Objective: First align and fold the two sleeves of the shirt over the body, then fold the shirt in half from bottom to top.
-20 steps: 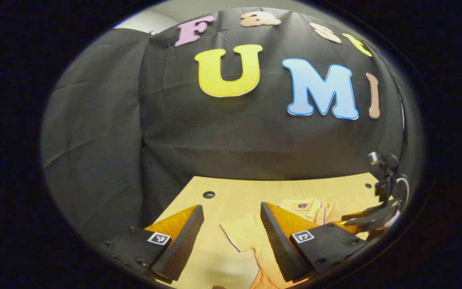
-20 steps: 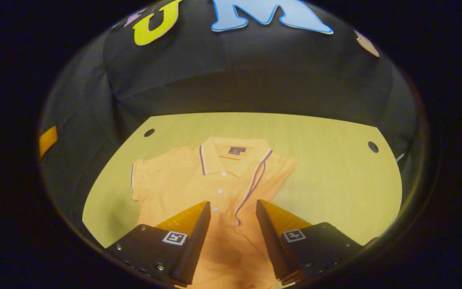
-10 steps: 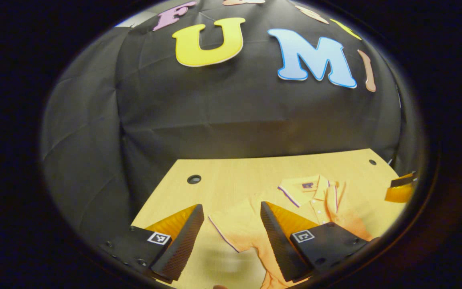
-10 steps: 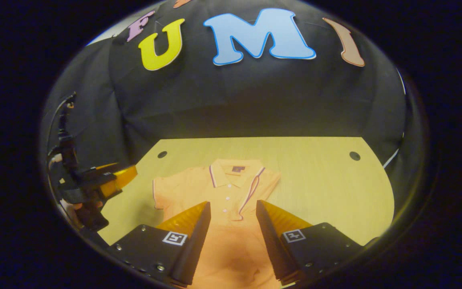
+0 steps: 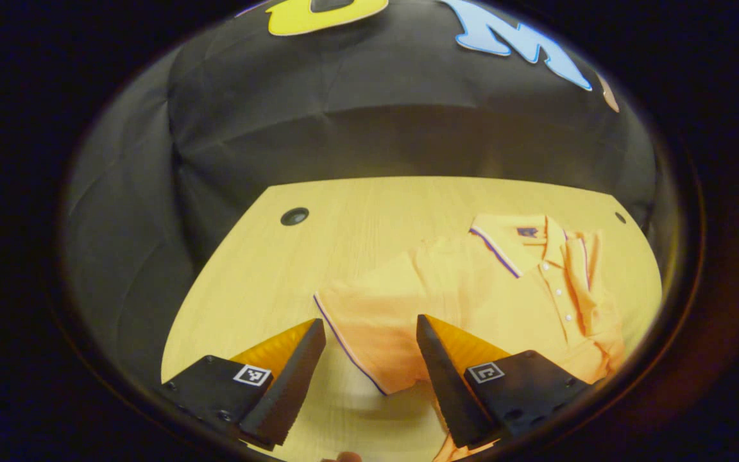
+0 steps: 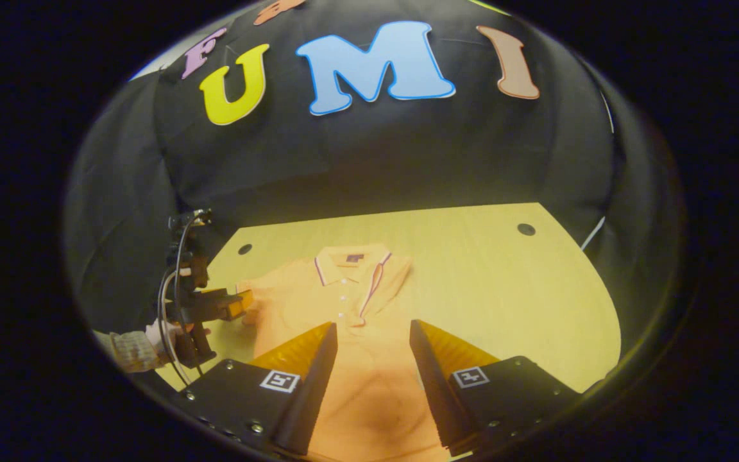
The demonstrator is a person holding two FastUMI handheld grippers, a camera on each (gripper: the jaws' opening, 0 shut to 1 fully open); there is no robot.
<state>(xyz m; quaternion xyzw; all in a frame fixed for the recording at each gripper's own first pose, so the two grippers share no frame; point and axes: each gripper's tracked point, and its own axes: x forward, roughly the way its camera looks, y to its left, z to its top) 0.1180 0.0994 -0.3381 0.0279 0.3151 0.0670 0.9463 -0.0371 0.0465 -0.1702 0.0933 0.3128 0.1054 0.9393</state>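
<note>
Orange fabric of the shirt (image 5: 472, 289) is seen spread flat on the wooden desk (image 5: 356, 218); the left tool (image 5: 369, 366) is held apart just over its sleeve (image 5: 363, 321), while the right tool (image 6: 373, 366) is held apart above the body.

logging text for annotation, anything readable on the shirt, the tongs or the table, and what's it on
No text can be read off these.
Shirt: dark neck label inside the collar, too small and blurred.
Left tongs: square black-and-white marker on each finger, a coded pattern, not words.
Right tongs: the same kind of marker.
Table: no writing, only round holes.
</note>
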